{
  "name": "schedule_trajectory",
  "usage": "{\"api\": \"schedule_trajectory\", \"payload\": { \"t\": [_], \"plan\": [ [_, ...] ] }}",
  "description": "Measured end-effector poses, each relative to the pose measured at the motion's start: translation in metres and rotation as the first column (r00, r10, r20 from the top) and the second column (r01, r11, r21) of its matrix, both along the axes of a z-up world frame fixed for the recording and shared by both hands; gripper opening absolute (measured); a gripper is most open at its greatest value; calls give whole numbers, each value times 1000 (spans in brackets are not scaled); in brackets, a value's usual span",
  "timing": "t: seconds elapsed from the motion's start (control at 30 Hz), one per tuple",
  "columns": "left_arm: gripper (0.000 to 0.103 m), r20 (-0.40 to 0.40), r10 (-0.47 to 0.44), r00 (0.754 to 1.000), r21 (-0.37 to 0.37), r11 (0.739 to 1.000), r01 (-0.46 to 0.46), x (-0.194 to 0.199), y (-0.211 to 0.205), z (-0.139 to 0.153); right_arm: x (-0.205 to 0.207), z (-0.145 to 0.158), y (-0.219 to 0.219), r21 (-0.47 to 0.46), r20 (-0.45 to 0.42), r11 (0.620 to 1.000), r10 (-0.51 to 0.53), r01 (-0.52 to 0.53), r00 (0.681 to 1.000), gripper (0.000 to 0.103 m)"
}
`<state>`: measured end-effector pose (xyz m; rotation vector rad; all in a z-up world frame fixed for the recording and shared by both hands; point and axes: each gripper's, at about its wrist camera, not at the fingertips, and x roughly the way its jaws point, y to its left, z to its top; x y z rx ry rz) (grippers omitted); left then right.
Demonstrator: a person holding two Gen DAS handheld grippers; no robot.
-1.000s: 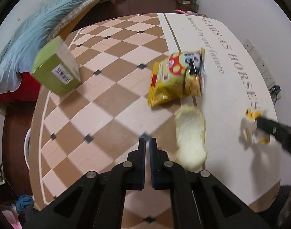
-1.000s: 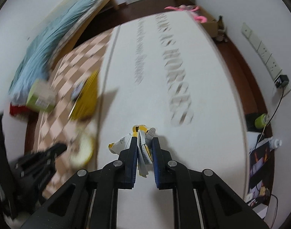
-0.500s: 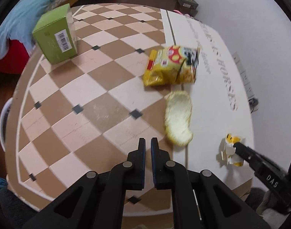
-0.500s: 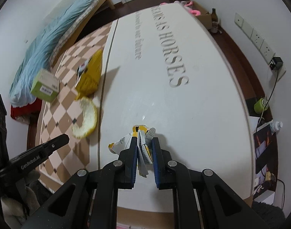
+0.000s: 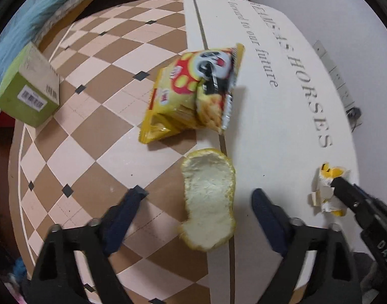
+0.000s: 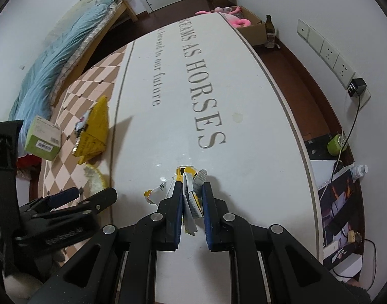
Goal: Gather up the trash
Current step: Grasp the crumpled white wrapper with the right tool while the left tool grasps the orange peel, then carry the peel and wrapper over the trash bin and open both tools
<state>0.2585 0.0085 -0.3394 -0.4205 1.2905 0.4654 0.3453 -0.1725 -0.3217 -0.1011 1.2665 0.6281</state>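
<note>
The left gripper (image 5: 196,200), whose black tongs with blue pads were pressed together half a second ago, has now spread them wide and moved in so that they straddle the curled pale citrus peel with its yellow rim (image 5: 208,202), one pad at about 9 o'clock of the peel and the other at about 3 o'clock, neither touching it as far as the blur allows. That change suggests the peel is the next piece of trash to be collected, and closing on it looks like the step in hand. It lies on the table (image 5: 282,116) across the seam between the brown-and-cream checked half and the white lettered half, at 6 o'clock of the crumpled yellow snack bag (image 5: 193,93) just beyond it; a green cardboard box with a barcode label (image 5: 28,88) sits well apart at 10 o'clock. The right gripper (image 6: 191,197) stays low over the white half, its tongs clamped on a crumpled white-and-yellow paper wrapper (image 6: 189,192), so that piece is already secured. The left gripper points forward and down, tongs flanking the peel.
</note>
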Motion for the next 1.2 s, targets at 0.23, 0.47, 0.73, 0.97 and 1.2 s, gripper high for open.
{"api": "schedule_trajectory", "payload": {
  "t": [0.23, 0.47, 0.73, 0.97, 1.2],
  "plan": [
    [34, 25, -15, 1000, 58, 998, 14, 2, -15, 5, -1, -6, -6, -1, -5, 1000, -5, 5, 1000, 15],
    [33, 74, -6, 997, 99, 995, -1, -16, -6, 30, -8, 9, -4, 20, 18, 1000, 14, -15, 1000, 15],
    [33, 186, 29, 982, 152, 987, -58, -57, 17, 92, -36, 57, 26, 83, 75, 991, 102, -108, 992, 15],
    [33, 267, 95, 959, 198, 969, -151, -116, 64, 147, -82, 107, 86, 162, 132, 957, 220, -240, 967, 15],
    [33, 327, 194, 925, 246, 927, -282, -197, 129, 195, -152, 139, 183, 236, 164, 881, 381, -411, 910, 15]
  ]
}}
